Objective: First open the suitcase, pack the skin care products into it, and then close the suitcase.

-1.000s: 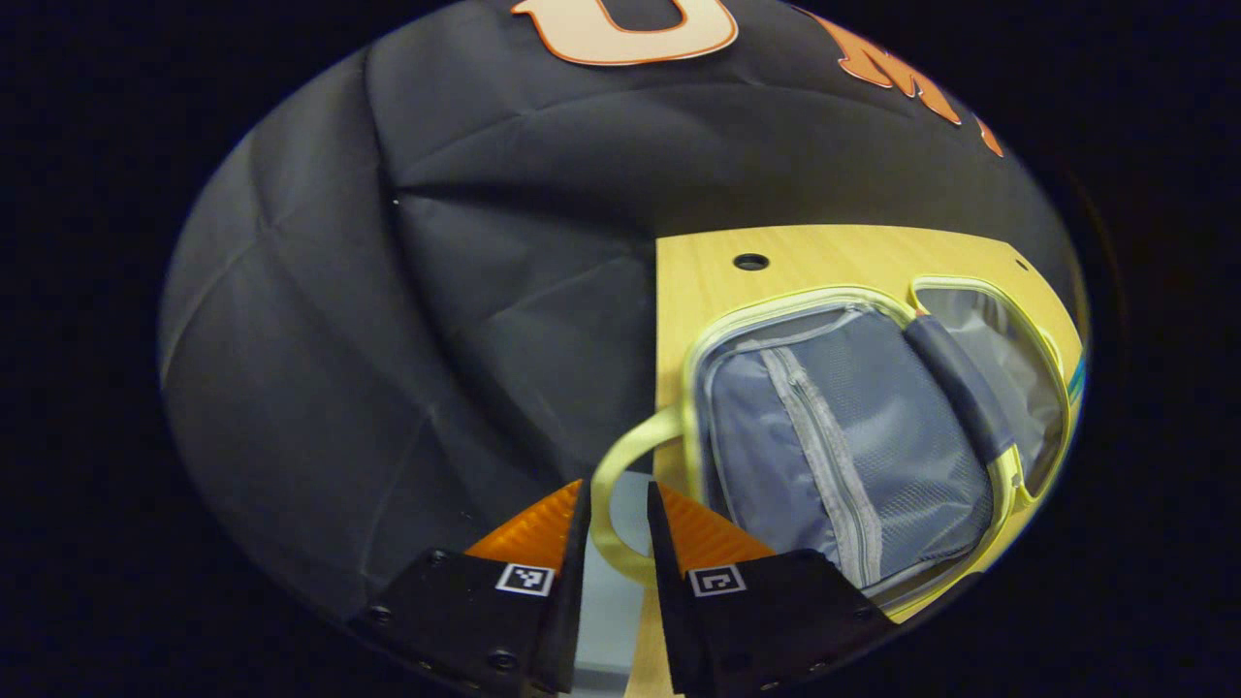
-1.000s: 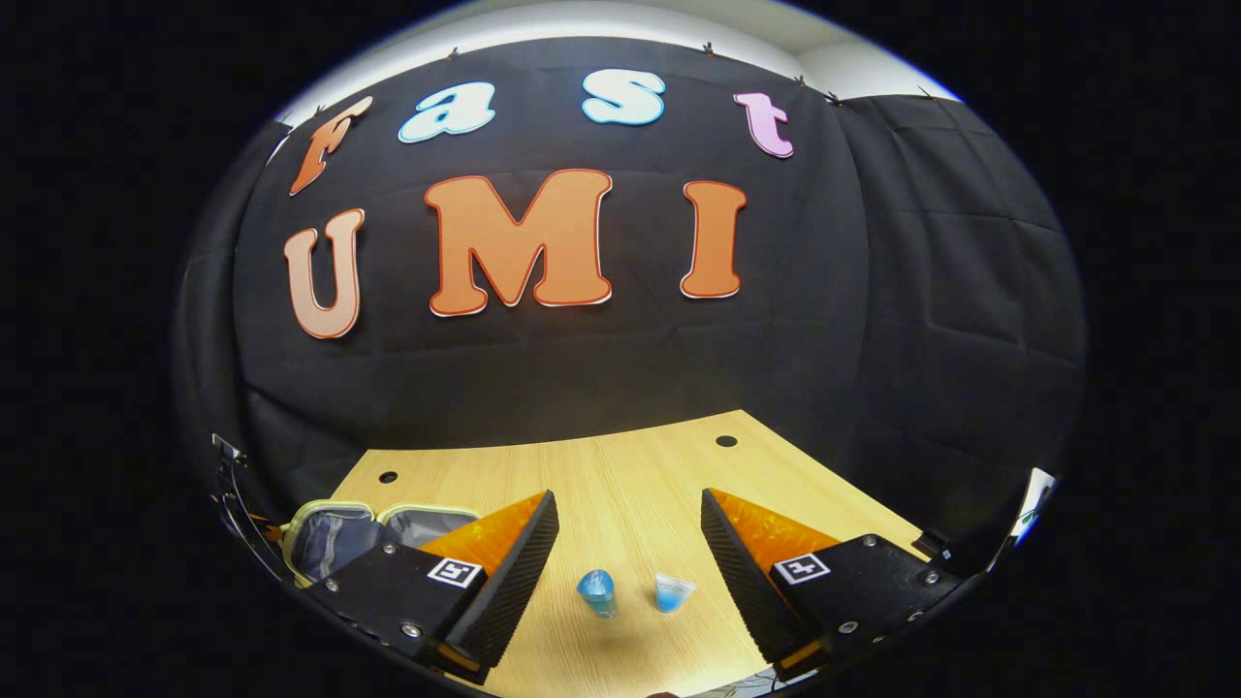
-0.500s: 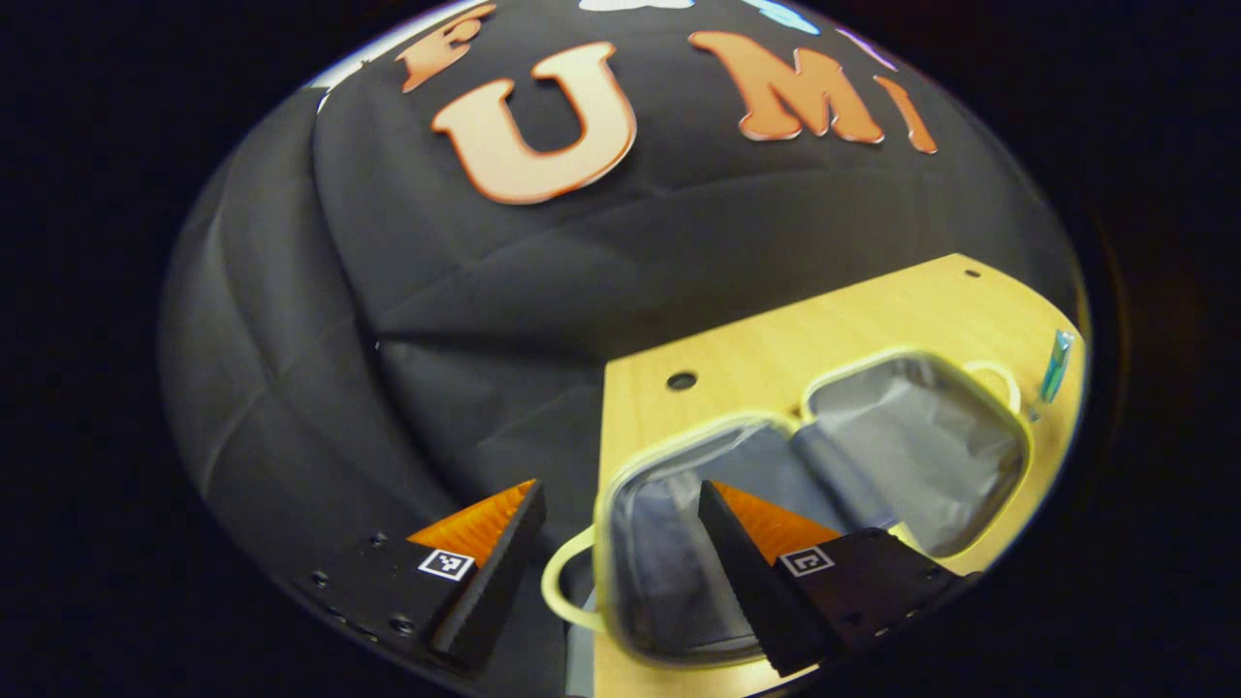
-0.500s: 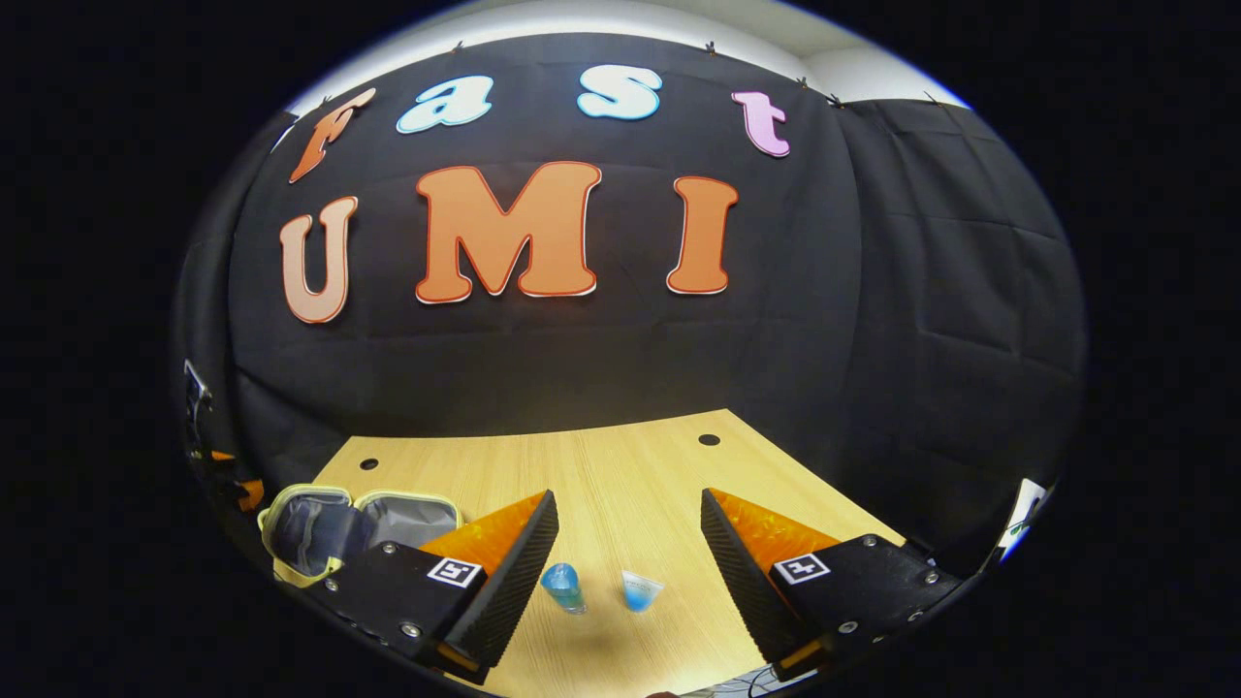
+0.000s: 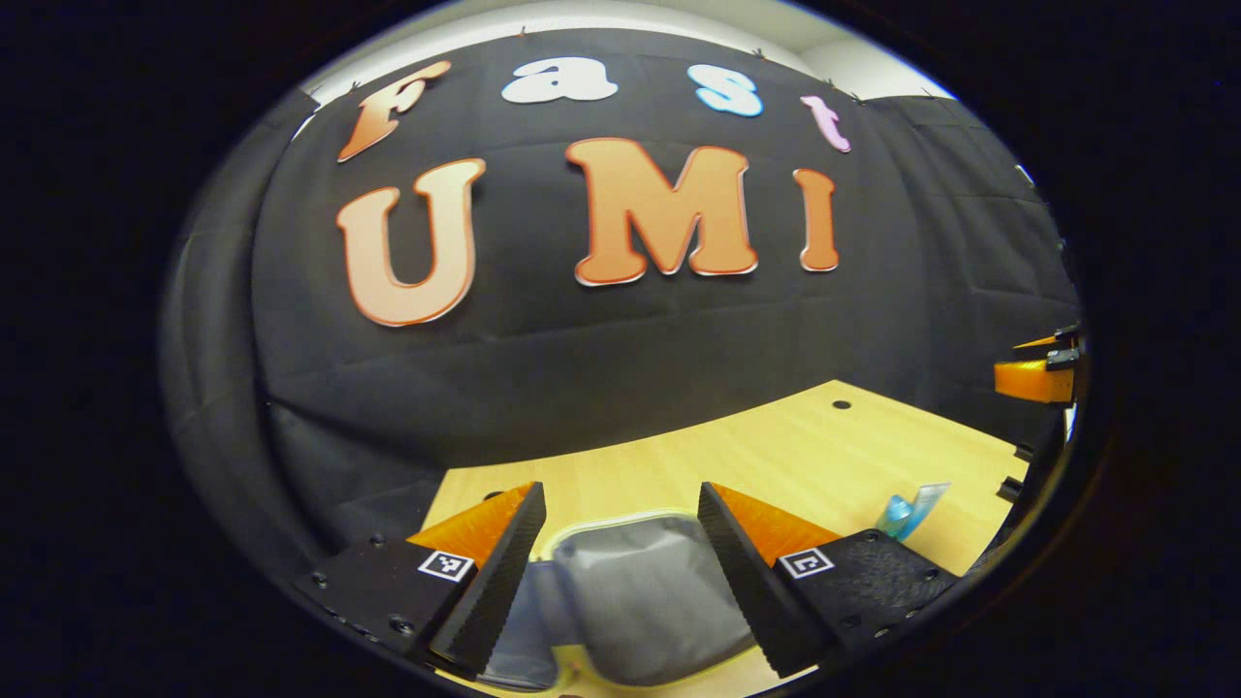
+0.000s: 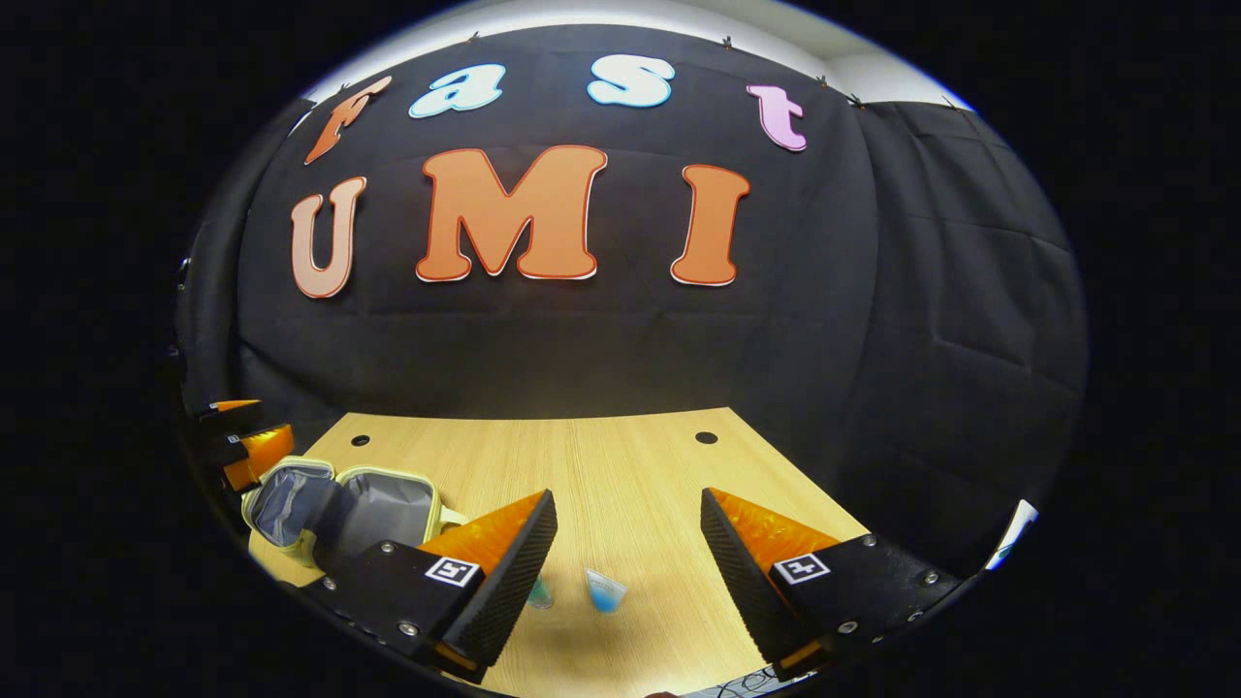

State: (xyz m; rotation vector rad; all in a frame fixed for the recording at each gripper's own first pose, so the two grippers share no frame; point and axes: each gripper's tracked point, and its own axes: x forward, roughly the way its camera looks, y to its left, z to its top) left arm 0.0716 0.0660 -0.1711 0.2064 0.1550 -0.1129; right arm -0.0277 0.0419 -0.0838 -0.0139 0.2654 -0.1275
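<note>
The small suitcase [image 6: 339, 509] lies open flat on the wooden table [image 6: 582, 456], yellow-rimmed with grey lining in both halves. In the left gripper view its grey lining [image 5: 645, 591] sits just below and between the fingers of my left gripper [image 5: 620, 494], which is open and holds nothing. Two small blue skin care products [image 6: 606, 591] lie on the table under my open right gripper [image 6: 628, 502]; one of them [image 6: 538, 593] is partly hidden behind a finger. The same products [image 5: 911, 512] appear to the right of the suitcase.
The black cloth wall rises behind the table's far edge. Round holes [image 6: 706, 438] mark the far corners of the tabletop. The right gripper [image 5: 1037, 378] shows at the right edge of the left gripper view, and the left gripper [image 6: 247, 446] hovers beside the suitcase's left end.
My left gripper opened and let go of the suitcase's yellow handle, then swung over the open case to face the wall. The right gripper shifted slightly; the products slid left in its view.
</note>
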